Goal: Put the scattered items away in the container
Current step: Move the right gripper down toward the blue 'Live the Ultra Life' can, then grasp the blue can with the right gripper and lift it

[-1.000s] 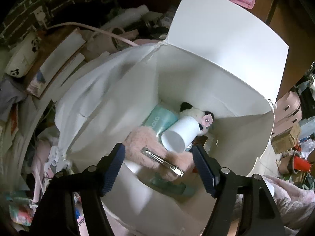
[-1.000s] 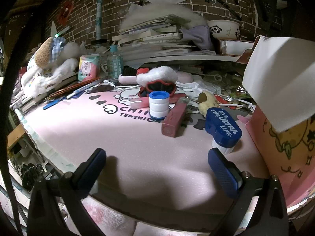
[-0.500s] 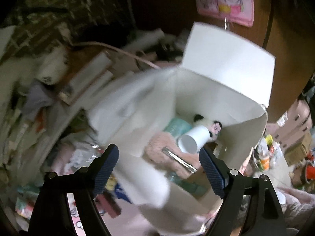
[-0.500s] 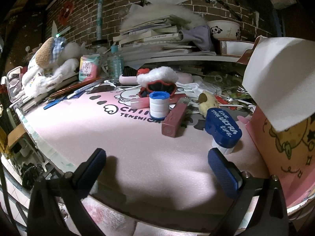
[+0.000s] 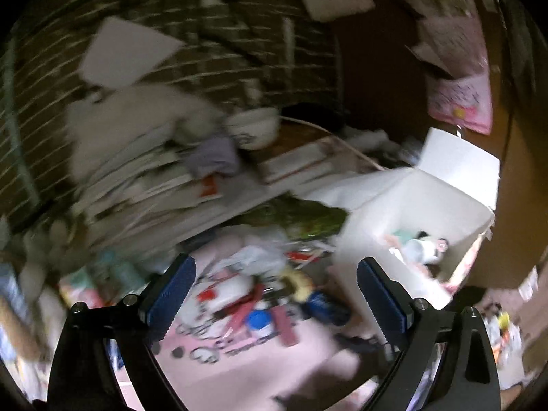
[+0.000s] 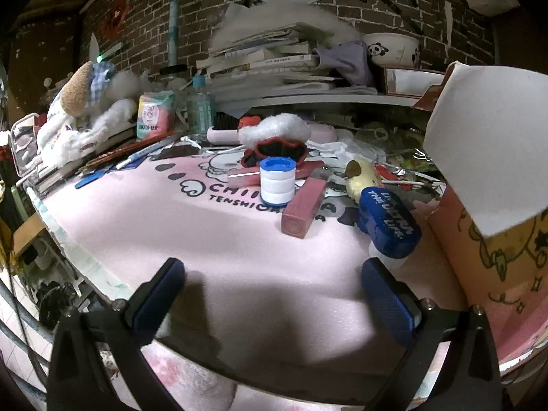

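Note:
The white-lined pink box [image 5: 445, 205] stands open at the right of the pink mat; it holds a white cup [image 5: 419, 250] and other items. It also shows at the right edge of the right wrist view [image 6: 496, 246]. My left gripper [image 5: 275, 294] is open and empty, high above the mat, in a blurred view. My right gripper [image 6: 274, 291] is open and empty, low over the mat's near edge. Ahead of it lie a blue-capped white jar [image 6: 277, 179], a pink tube [image 6: 304, 207], a blue bottle [image 6: 388, 222], a yellow toy [image 6: 363, 176] and a red and white plush [image 6: 274, 137].
A stack of books [image 6: 274, 61] and a panda bowl [image 6: 392, 48] sit on a shelf behind the mat. A plush dog [image 6: 82, 113], a tissue pack [image 6: 154, 113] and a clear bottle [image 6: 200, 106] stand at the far left. The mat's near edge [image 6: 102, 274] drops off.
My left gripper has pulled up and away from the box and swung left toward the mat's scattered items. The right gripper has not moved.

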Demonstrator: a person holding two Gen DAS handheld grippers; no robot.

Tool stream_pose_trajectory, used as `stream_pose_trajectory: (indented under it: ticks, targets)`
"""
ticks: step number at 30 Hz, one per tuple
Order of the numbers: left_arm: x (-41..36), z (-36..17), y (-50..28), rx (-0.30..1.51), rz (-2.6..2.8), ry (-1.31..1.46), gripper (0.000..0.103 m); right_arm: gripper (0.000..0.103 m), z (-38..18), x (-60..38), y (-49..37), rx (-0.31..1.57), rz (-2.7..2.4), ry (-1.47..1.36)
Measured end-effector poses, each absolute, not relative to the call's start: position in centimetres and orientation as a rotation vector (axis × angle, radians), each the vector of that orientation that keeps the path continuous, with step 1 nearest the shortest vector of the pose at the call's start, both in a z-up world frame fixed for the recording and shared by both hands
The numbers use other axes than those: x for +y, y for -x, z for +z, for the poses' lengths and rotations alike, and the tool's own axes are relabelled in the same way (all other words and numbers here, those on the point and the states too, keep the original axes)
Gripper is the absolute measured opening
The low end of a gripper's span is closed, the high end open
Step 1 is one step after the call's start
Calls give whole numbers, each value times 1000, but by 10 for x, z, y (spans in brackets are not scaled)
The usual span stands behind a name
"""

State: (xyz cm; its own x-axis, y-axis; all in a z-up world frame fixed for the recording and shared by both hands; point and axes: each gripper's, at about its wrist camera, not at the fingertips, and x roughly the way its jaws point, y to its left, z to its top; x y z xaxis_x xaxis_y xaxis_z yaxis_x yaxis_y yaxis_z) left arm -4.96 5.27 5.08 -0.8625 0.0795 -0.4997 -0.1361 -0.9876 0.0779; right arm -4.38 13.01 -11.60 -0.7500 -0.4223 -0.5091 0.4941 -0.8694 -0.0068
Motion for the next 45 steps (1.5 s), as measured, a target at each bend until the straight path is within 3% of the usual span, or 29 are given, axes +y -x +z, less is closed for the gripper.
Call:
stream_pose_trajectory:
  ticks: [13, 20, 26, 29, 30, 45]
  targets:
    - [-37, 6, -5, -76, 3059, 707, 95, 103, -111, 149, 1, 179, -2708, -498]
    - [-49, -5, -7, -165, 3033, 698, 95, 102, -110, 159, 21, 216, -2812, -546]
    - [-52, -8, -4, -159, 3034, 706, 95, 84, -112, 153, 34, 257, -2861, -549]
    - [-53, -10, -2, -160, 3031, 712, 95, 57, -113, 148, 35, 277, -2875, -545]
    - [-54, -11, -2, -160, 3029, 712, 95, 43, -114, 148, 36, 264, -2865, -558]
    - [-61, -17, 2, -161, 3004, 721, 95, 41, -115, 150, 54, 189, -2984, -643]
